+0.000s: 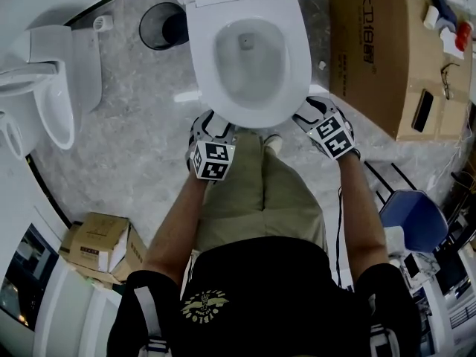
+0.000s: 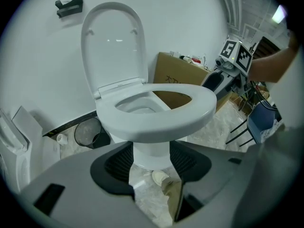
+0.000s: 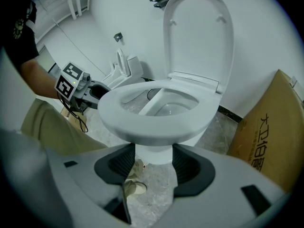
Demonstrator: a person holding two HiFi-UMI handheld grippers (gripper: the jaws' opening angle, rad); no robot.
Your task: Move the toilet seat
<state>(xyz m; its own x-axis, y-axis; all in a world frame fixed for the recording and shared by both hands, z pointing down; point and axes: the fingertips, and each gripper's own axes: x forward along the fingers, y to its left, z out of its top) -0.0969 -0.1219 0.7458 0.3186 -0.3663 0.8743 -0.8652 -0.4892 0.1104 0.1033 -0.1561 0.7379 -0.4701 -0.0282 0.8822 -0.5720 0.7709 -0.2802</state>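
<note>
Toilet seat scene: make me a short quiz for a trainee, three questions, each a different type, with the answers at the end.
1. True or false: the toilet lid is folded down over the seat.
2. Pick one. The left gripper and the right gripper are: A, at the seat's front edge with jaws apart; B, clamped on the lid; C, holding a cardboard box.
3. In a word or two: what dark round container stands beside the lid's hinge end, on the left gripper's side?
Key: 1 false, the lid stands upright. 2 A. 3 a waste bin.
</note>
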